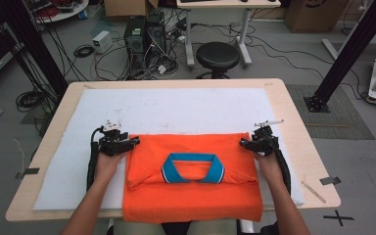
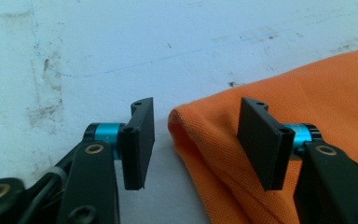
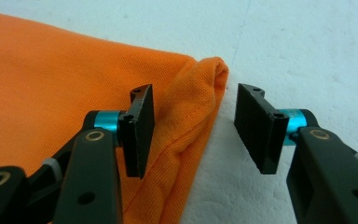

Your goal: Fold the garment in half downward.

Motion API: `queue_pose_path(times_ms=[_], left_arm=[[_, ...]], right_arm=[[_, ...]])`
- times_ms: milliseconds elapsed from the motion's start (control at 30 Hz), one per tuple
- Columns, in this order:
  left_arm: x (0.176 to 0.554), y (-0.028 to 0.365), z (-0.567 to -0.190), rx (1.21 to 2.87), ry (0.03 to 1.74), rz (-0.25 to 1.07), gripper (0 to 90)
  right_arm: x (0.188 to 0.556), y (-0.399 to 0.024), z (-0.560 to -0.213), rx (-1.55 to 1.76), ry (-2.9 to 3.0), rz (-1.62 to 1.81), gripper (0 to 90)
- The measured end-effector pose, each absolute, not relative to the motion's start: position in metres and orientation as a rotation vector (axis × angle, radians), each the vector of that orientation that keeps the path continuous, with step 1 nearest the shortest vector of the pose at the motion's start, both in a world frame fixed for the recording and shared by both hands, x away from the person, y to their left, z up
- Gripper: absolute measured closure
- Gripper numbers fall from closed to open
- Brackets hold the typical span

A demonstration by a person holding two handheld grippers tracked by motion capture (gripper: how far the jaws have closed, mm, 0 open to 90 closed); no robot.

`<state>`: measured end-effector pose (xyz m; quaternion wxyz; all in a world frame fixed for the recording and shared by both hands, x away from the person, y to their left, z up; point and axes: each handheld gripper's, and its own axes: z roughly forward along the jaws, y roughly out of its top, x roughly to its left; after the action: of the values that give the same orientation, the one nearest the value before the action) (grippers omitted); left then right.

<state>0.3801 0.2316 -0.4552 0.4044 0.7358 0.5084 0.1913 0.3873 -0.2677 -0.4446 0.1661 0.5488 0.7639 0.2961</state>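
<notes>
In the high view an orange polo shirt (image 1: 192, 176) lies folded on the white mat (image 1: 176, 110) that covers the table (image 1: 298, 147), its blue collar (image 1: 193, 169) facing up and its long axis running left to right. Its near edge hangs slightly over the near side of the table. The left gripper (image 1: 127, 143) sits at the shirt's far left corner and the right gripper (image 1: 247, 143) at its far right corner, each pointing inward toward the cloth (the two hands look equally close to their corners).

In the left gripper view the fingers (image 2: 139, 140) stand apart, with the folded corner of the shirt (image 2: 223, 154) rising between them; one finger is over bare mat (image 2: 121, 56), the other over orange fabric, and neither pad presses the cloth.

In the right gripper view the fingers (image 3: 140, 133) are likewise apart. The rounded fold of the shirt's corner (image 3: 200, 102) lies in the gap, nearer the finger over fabric, while the other is over the mat (image 3: 307, 51). Nothing is clamped.

The coming move likely turns on each corner lying straight ahead between the fingers, so closing would pinch both far corners at once. No containers are on the table.
</notes>
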Motion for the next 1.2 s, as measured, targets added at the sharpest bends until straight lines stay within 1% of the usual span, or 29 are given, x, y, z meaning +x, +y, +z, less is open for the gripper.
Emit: queue_pose_path(times_ms=[67, 100, 167, 200, 233, 300, 467, 633, 733, 800, 867, 933, 1033, 1133, 1200], left_arm=[[0.38, 0.229, -0.455, 1.878, 1.274, 0.491, 52.2], [0.379, 0.228, -0.455, 1.895, 1.264, 0.497, 56.5], [0.377, 0.225, -0.455, 1.917, 1.244, 0.503, 66.4], [0.377, 0.224, -0.455, 1.913, 1.246, 0.503, 75.4], [0.376, 0.224, -0.455, 1.908, 1.255, 0.502, 79.2], [0.377, 0.225, -0.455, 1.888, 1.266, 0.49, 82.7], [0.383, 0.23, -0.454, 1.792, 1.292, 0.465, 83.7], [0.402, 0.233, -0.45, 1.752, 1.311, 0.437, 83.7], [0.412, 0.23, -0.446, 1.763, 1.316, 0.443, 83.8], [0.419, 0.228, -0.443, 1.74, 1.309, 0.456, 83.7], [0.427, 0.227, -0.44, 1.746, 1.315, 0.444, 83.7], [0.433, 0.227, -0.438, 1.707, 1.3, 0.465, 83.7], [0.443, 0.228, -0.436, 1.713, 1.311, 0.435, 83.7], [0.45, 0.228, -0.434, 1.683, 1.3, 0.461, 83.7], [0.457, 0.228, -0.433, 1.695, 1.315, 0.443, 83.7]], right_arm=[[0.387, -0.268, -0.445, 1.545, 2.183, 0.841, 52.3], [0.387, -0.267, -0.444, 1.545, 2.188, 0.842, 55.1], [0.386, -0.266, -0.444, 1.506, 2.225, 0.857, 68.3], [0.385, -0.263, -0.443, 1.479, 2.24, 0.854, 76.5], [0.385, -0.262, -0.443, 1.464, 2.249, 0.854, 78.3], [0.384, -0.259, -0.442, 1.44, 2.254, 0.833, 81.2], [0.389, -0.263, -0.442, 1.445, 2.228, 0.864, 83.6], [0.4, -0.271, -0.441, 1.495, 2.173, 0.911, 83.7], [0.409, -0.272, -0.438, 1.49, 2.154, 0.905, 83.7], [0.415, -0.271, -0.436, 1.487, 2.138, 0.893, 83.7], [0.424, -0.271, -0.433, 1.485, 2.128, 0.887, 83.6], [0.432, -0.27, -0.43, 1.488, 2.111, 0.88, 83.6], [0.44, -0.269, -0.428, 1.493, 2.098, 0.871, 83.6], [0.448, -0.265, -0.427, 1.474, 2.082, 0.857, 83.5], [0.452, -0.265, -0.426, 1.48, 2.069, 0.862, 83.5]])
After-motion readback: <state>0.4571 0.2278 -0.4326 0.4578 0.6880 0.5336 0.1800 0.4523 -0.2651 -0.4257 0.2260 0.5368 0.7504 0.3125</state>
